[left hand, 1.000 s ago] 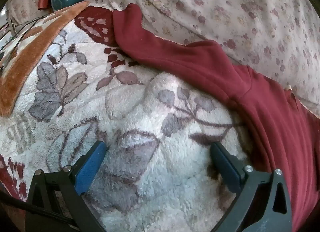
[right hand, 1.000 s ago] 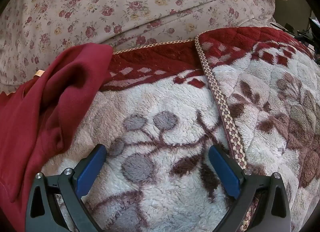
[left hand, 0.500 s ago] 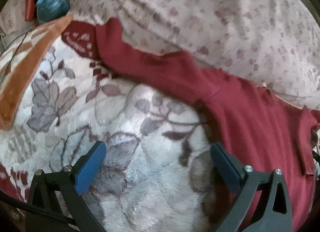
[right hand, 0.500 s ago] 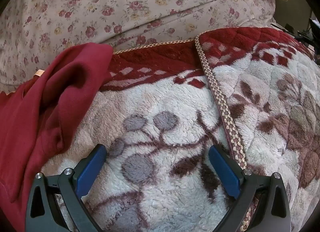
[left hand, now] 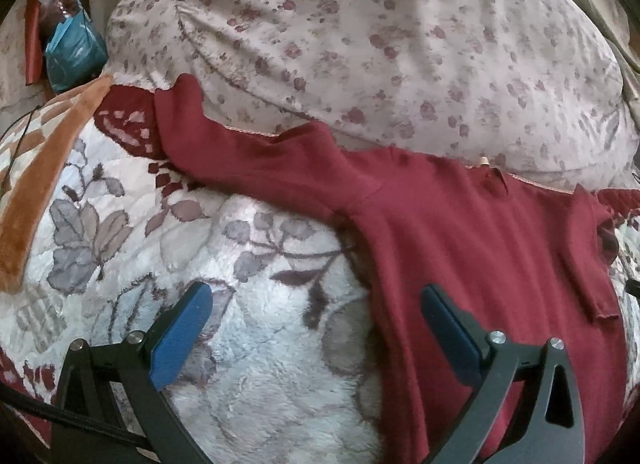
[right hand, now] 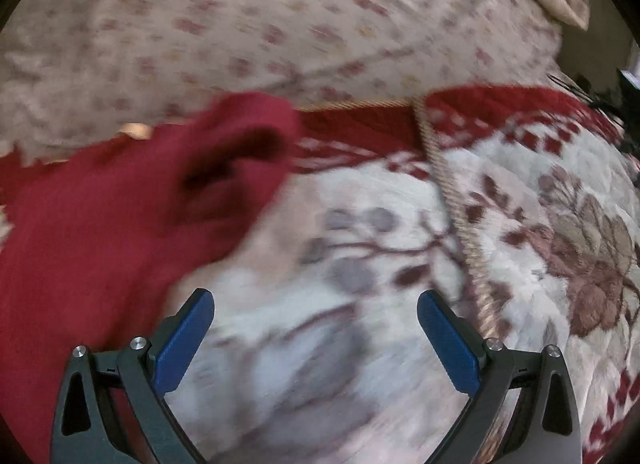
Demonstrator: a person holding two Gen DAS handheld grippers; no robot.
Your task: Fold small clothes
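Nearest me, my left gripper (left hand: pixel 316 314) has its blue pads spread wide with nothing between them. It hangs over the fleece floral blanket (left hand: pixel 120 232), and its right-hand pad sits just above the side edge of the maroon long-sleeved top (left hand: pixel 480 232). My right gripper (right hand: pixel 316 314) is likewise spread and empty, over bare blanket just beside the top's other side (right hand: pixel 100 215); that view is smeared, so I can't judge the cloth's detail there.

The top lies spread on the blanket, one sleeve (left hand: pixel 248 155) stretched out to the left and the other sleeve (right hand: pixel 248 131) bunched. Nothing is folded, so I judge this the approach to a first grasp. Next I need a pinch on a sleeve or side edge with each gripper.

Beyond the top rises a flowered quilt (left hand: pixel 360 31). Far left is a teal bag (left hand: pixel 74 51); its contents don't show.
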